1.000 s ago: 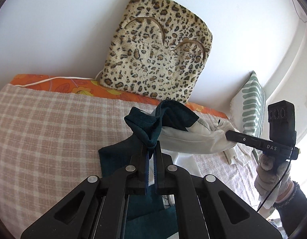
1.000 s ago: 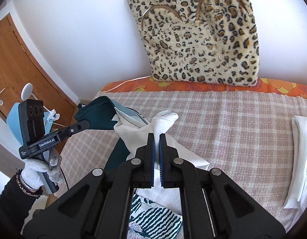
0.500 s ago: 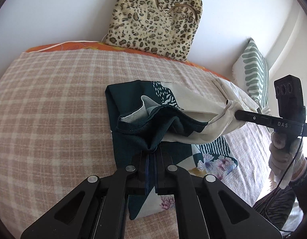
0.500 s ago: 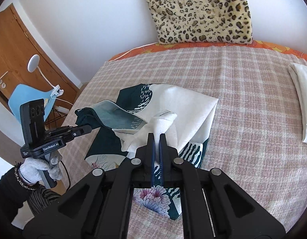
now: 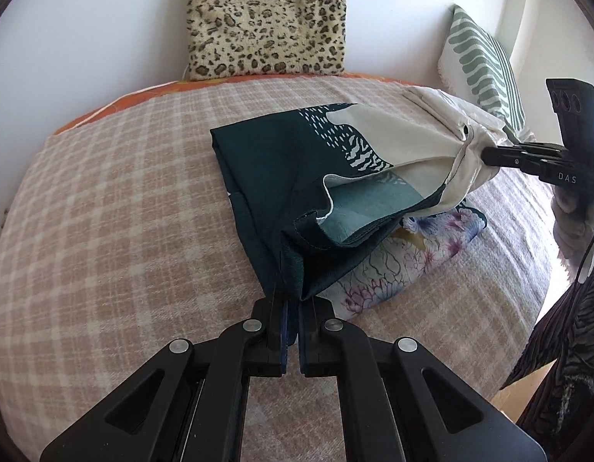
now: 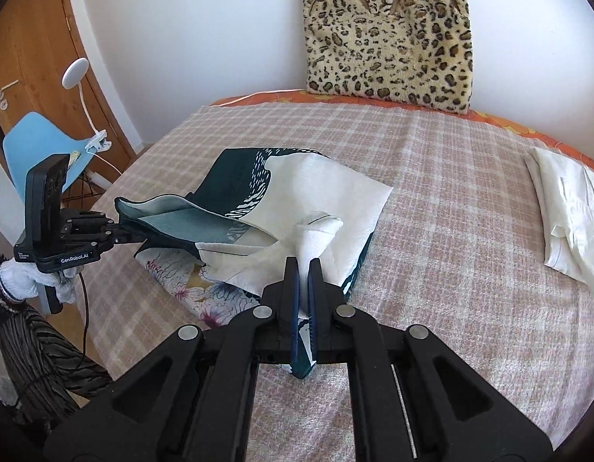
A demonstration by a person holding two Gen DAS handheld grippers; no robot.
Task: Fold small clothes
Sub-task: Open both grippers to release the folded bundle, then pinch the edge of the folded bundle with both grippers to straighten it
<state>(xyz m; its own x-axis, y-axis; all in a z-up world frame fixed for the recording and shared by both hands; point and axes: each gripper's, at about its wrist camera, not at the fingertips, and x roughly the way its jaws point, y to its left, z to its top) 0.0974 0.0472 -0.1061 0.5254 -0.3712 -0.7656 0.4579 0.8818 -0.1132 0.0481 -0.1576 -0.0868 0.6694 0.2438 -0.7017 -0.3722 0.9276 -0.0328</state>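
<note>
The printed cloth, dark teal and cream with a flowered underside, lies near the middle of the checked blanket, its near edge lifted off the bed and doubled over the flat part. The left gripper is clenched on the teal corner at the cloth's six o'clock in the left wrist view; the fabric rises from its pads in a pinched fold. The right gripper is clamped on a bunched cream corner, which stands up between its pads. In the left view that gripper sits at three o'clock, with the cream edge pulled taut toward it. The right hand, in a white glove, holds its handle; the left hand, also gloved, shows at nine o'clock in the right view.

A leopard cushion leans on the wall at twelve o'clock. A folded white cloth lies on the blanket at three o'clock in the right view, well apart from the printed one. A green-striped pillow stands at two o'clock in the left view. A blue chair and a wooden door are at ten o'clock in the right view.
</note>
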